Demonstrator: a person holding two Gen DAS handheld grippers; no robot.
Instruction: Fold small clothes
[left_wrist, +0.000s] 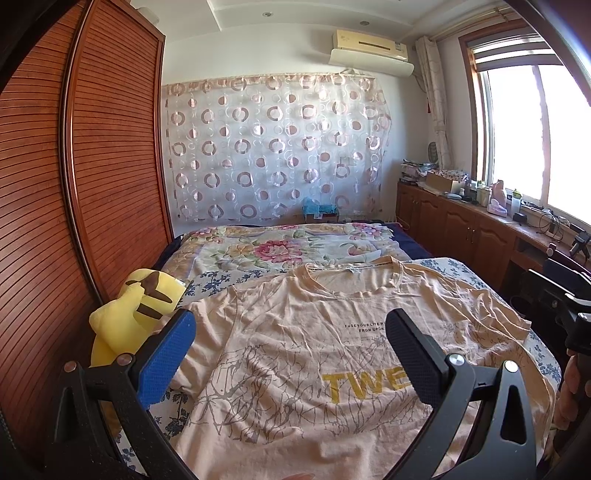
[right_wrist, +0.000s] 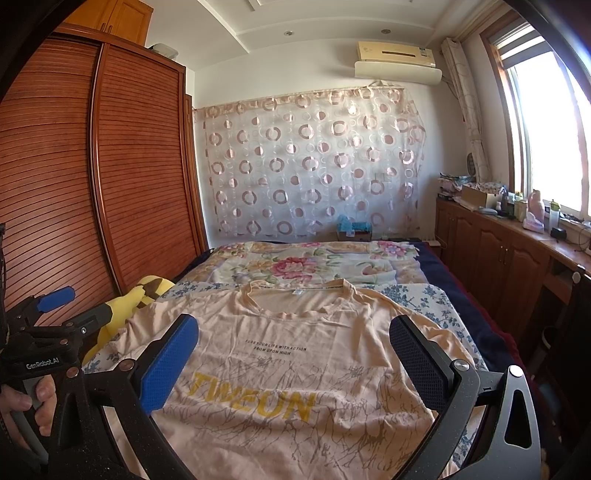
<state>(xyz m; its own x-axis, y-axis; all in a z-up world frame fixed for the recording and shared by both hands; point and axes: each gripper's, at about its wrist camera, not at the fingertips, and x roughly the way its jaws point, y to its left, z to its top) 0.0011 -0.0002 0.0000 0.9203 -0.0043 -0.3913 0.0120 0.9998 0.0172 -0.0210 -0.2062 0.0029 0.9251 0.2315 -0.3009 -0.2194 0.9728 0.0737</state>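
Bed (right_wrist: 436, 302) holds flat T-shirt (right_wrist: 295, 354) (both grippers spread, empty).

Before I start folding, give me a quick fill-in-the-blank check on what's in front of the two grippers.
1. The peach T-shirt lies spread flat on the bed with its printed side facing ____.
2. The left gripper and right gripper both have jaws that are ____.
3. The yellow plush toy sits beside the shirt, next to the ____ wardrobe.
4. The shirt's large yellow letters read ____.

Missing words: up; open; wooden; TWEUN
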